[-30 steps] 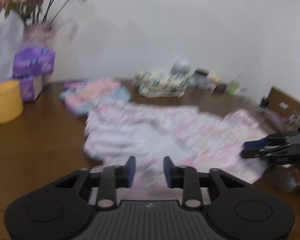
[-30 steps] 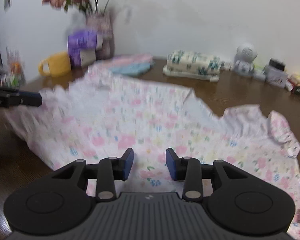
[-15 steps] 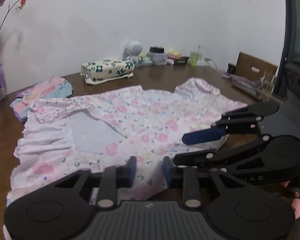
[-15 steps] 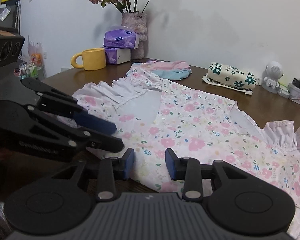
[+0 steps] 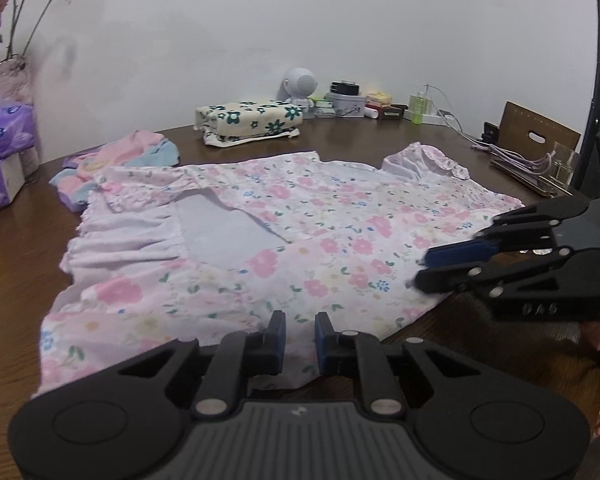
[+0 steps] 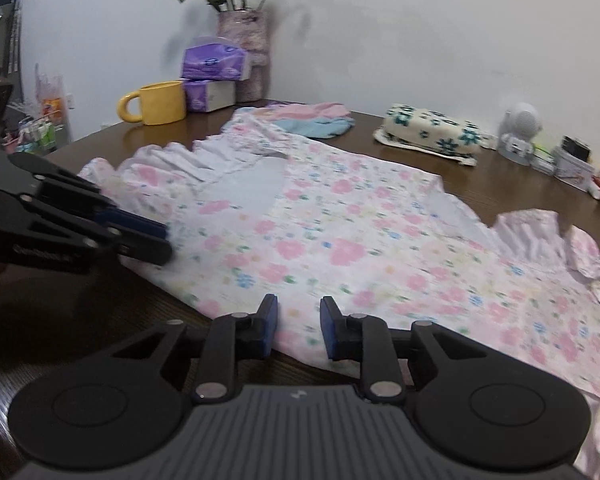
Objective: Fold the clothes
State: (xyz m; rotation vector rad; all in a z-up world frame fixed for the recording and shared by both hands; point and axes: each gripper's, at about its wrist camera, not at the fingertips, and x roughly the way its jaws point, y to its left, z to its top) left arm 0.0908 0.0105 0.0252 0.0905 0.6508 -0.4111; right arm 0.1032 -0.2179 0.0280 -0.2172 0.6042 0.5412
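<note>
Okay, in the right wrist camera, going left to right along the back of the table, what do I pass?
Yellow ceramic mug → purple tissue packs → speckled flower vase → folded pink and blue clothes → cream fabric bundle with dark green flowers → small white round robot figure.

Floral garment (image 6: 380, 248) runs off the right edge.

Left gripper (image 5: 300, 326) and right gripper (image 6: 299, 312) both gape, held low, side by side.
</note>
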